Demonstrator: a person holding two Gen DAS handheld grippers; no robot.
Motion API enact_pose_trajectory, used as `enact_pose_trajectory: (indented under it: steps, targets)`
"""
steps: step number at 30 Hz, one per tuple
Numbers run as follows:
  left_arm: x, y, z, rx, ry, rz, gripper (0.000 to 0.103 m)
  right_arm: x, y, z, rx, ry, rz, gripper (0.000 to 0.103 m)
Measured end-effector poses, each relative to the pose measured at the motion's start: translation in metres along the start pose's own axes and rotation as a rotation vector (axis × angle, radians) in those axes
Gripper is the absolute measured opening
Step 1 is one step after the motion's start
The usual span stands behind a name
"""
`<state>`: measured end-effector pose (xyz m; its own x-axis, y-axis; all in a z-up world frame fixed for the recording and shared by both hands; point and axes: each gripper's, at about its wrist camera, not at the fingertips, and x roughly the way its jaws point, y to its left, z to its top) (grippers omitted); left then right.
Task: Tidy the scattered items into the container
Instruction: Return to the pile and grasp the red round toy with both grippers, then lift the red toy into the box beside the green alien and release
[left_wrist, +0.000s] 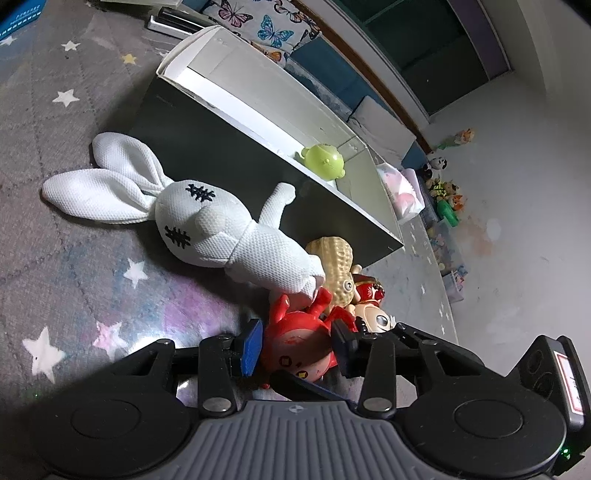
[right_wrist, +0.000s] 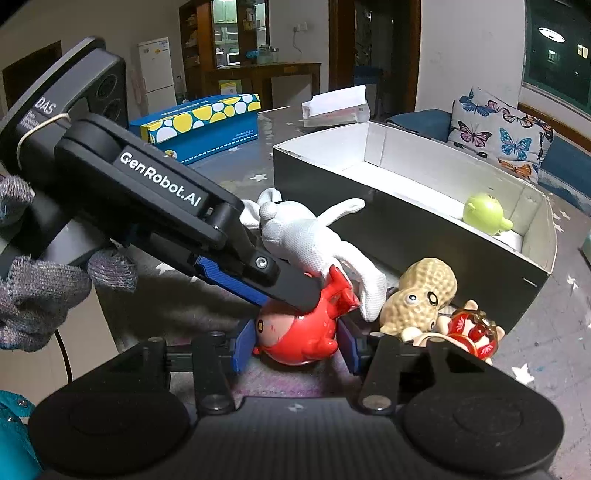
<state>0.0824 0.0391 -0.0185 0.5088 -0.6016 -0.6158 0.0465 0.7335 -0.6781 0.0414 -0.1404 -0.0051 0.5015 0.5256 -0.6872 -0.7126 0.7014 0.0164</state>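
Observation:
A round red toy (left_wrist: 299, 343) (right_wrist: 303, 332) lies on the star-patterned mat beside the open box (left_wrist: 229, 162) (right_wrist: 410, 229). My left gripper (left_wrist: 299, 345) straddles the red toy, its blue pads on either side. My right gripper (right_wrist: 295, 341) also straddles the same toy with pads close against its sides. The left gripper's fingers (right_wrist: 266, 273) press on the toy from above in the right wrist view. A white plush rabbit (left_wrist: 207, 218) (right_wrist: 314, 240) lies over the toy. A peanut toy (left_wrist: 336, 266) (right_wrist: 421, 295) and a red-dressed doll (left_wrist: 369, 299) (right_wrist: 469, 332) lie next to it. A green toy (left_wrist: 325, 162) (right_wrist: 484, 214) sits inside the box.
A blue box with yellow dots (right_wrist: 199, 125) and white packaging (right_wrist: 336, 107) stand behind. A butterfly cushion (right_wrist: 506, 133) (left_wrist: 266, 26) lies past the box. Small toys and a bin (left_wrist: 443, 199) line the wall. A gloved hand (right_wrist: 40, 295) holds the left gripper.

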Motion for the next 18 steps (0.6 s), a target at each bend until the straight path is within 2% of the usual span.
enact_pose_trajectory:
  steps: [7, 13, 18]
  targets:
    - [-0.014, -0.034, 0.012, 0.084, -0.044, -0.015, 0.043, -0.028, -0.003, 0.014, -0.046, -0.071, -0.039, 0.048]
    - [-0.009, -0.07, 0.054, 0.145, -0.109, -0.058, 0.043, -0.045, -0.032, 0.049, -0.08, -0.148, -0.123, 0.048]
    - [0.018, -0.083, 0.094, 0.145, -0.122, -0.077, 0.042, -0.037, -0.065, 0.077, -0.087, -0.151, -0.186, 0.048]
